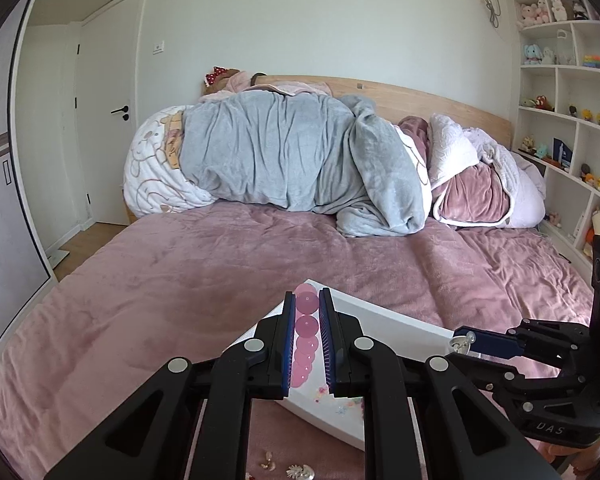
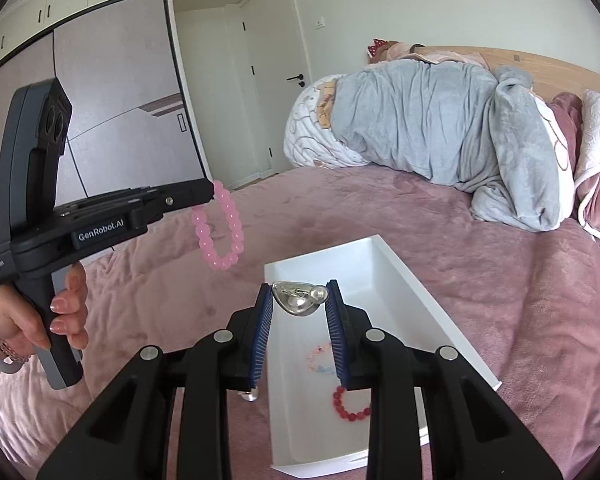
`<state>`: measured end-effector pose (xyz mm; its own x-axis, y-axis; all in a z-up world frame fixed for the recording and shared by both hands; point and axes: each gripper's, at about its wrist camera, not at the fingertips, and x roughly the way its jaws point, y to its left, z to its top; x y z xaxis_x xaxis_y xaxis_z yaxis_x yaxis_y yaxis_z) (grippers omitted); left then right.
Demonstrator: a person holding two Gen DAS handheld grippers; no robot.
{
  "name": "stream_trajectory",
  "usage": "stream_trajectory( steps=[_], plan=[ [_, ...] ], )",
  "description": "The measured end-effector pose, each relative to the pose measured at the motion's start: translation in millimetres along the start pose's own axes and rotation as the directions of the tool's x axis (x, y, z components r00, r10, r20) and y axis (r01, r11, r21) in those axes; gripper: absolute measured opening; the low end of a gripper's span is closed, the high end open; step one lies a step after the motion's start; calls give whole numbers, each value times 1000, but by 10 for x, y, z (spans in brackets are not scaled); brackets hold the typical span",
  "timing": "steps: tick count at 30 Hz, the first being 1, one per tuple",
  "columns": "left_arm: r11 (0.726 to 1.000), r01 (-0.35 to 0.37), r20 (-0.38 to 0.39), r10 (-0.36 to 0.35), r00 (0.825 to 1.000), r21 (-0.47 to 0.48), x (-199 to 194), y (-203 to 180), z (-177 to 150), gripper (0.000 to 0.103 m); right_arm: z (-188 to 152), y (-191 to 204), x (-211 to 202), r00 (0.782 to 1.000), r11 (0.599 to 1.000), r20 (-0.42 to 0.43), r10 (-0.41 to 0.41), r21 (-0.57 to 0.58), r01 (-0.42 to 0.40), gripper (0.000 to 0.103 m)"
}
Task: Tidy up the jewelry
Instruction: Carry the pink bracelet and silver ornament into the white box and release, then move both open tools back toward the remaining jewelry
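Note:
A pink bead bracelet (image 1: 306, 340) runs between the fingers of my left gripper (image 1: 307, 300), which is shut on it. In the right wrist view that bracelet (image 2: 220, 228) hangs in a loop from the left gripper (image 2: 208, 194), left of and above the white tray (image 2: 416, 280). My right gripper (image 2: 299, 290) is shut on a silver heart-shaped piece (image 2: 298, 300) over the tray's near-left part. In the left wrist view the right gripper (image 1: 462, 340) holds the silver piece (image 1: 460, 342) above the tray's rim (image 1: 380, 312). Inside the tray lie a red bead bracelet (image 2: 350, 404) and a pastel bracelet (image 2: 320, 358).
The tray rests on a bed with a pink blanket (image 1: 160, 280). Small loose jewelry pieces (image 1: 296, 470) lie on the blanket near the tray. Piled grey and pink bedding (image 1: 280, 160) fills the head of the bed. Shelves of toys (image 1: 560, 100) stand at right. A hand (image 2: 60, 320) grips the left handle.

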<state>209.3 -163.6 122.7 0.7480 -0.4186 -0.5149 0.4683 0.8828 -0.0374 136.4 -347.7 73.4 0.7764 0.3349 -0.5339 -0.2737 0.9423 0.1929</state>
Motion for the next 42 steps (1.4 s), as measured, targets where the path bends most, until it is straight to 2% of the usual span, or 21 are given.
stream_trajectory(
  steps=[4, 9, 15, 22, 26, 29, 30, 32, 36, 38, 40, 41, 42],
  plan=[
    [999, 31, -39, -30, 999, 38, 309, -200, 74, 17, -71, -177, 117, 997, 998, -35, -70, 5, 70, 28],
    [994, 44, -109, -32, 993, 105, 754, -500, 0, 17, -162, -311, 299, 988, 991, -89, -129, -31, 127, 28],
    [991, 64, -182, -42, 982, 116, 1216, -679, -232, 17, -304, -421, 574, 977, 989, -159, -143, -56, 136, 27],
    [993, 67, -267, -38, 963, 101, 1680, -642, -508, 17, -386, -486, 775, 971, 990, -197, -135, -68, 124, 28],
    [994, 50, -282, -21, 959, 98, 1824, -583, -570, 18, -435, -534, 863, 971, 993, -213, -112, -50, 104, 28],
    [996, 40, -255, -18, 967, 81, 1835, -512, -552, 32, -441, -515, 871, 975, 996, -205, -85, -36, 79, 30],
    [997, 40, -245, -21, 969, 73, 1837, -489, -535, 33, -436, -495, 869, 975, 996, -203, -85, -41, 78, 32],
    [997, 34, -231, -19, 973, 63, 1838, -440, -496, 35, -438, -468, 866, 975, 994, -197, -99, -57, 89, 44],
    [1000, 24, -163, -21, 986, 15, 1724, -319, -424, 52, -411, -479, 819, 979, 994, -174, -105, -49, 98, 52],
    [1000, 18, -124, -21, 992, -24, 1609, -233, -393, 54, -381, -489, 762, 983, 993, -148, -112, -38, 108, 59],
    [999, 3, -78, -7, 997, -44, 1457, -160, -358, 63, -338, -500, 688, 988, 995, -117, -97, -11, 97, 61],
    [999, -9, -52, 7, 999, -45, 1364, -121, -343, 75, -316, -503, 652, 991, 996, -101, -86, 7, 87, 64],
    [999, -24, -26, 23, 999, -39, 1266, -79, -326, 81, -291, -507, 611, 995, 998, -83, -63, 25, 65, 65]
  ],
)
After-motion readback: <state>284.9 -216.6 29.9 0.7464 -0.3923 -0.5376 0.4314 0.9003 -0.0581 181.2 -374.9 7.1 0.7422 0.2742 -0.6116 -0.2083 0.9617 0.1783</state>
